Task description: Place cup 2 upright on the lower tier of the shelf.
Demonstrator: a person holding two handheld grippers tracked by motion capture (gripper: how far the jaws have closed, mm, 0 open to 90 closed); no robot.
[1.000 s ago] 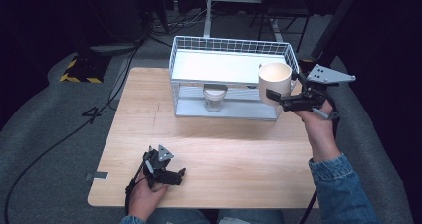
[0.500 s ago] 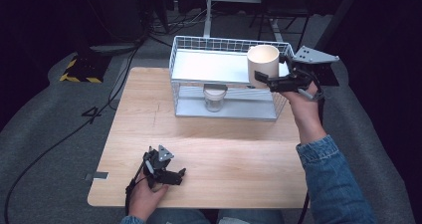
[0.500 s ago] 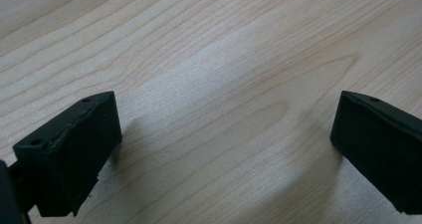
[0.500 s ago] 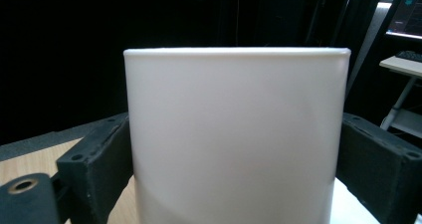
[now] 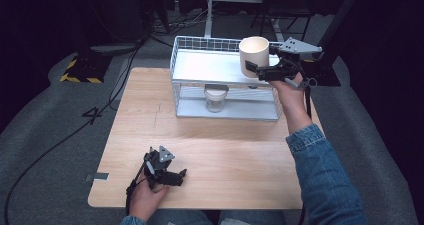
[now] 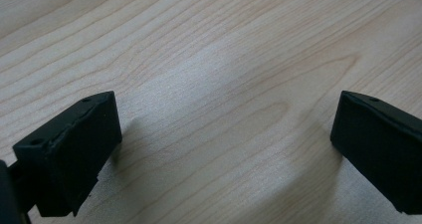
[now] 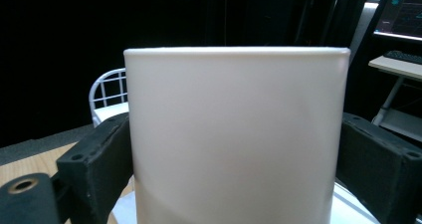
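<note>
A cream cup (image 5: 254, 55) stands upright in the air over the right end of the white wire rack (image 5: 200, 44), with my right gripper (image 5: 258, 68) shut on its sides. In the right gripper view the cup (image 7: 234, 134) sits between both black jaws. Under the rack's top shelf stands a glass jar (image 5: 215, 98) on the lower level. My left gripper (image 5: 176, 177) rests low at the table's front left, open. In the left gripper view its fingers (image 6: 69, 149) are spread wide above bare wood.
The wooden table (image 5: 210, 150) has bare room between the rack and its front edge. Cables and a yellow-black striped base (image 5: 80, 72) lie on the grey floor at left. A desk with a keyboard (image 7: 403, 57) stands behind the cup.
My right gripper has carried the cup up and to the left, from beside the rack's right end to above its top shelf. The left gripper has stayed put.
</note>
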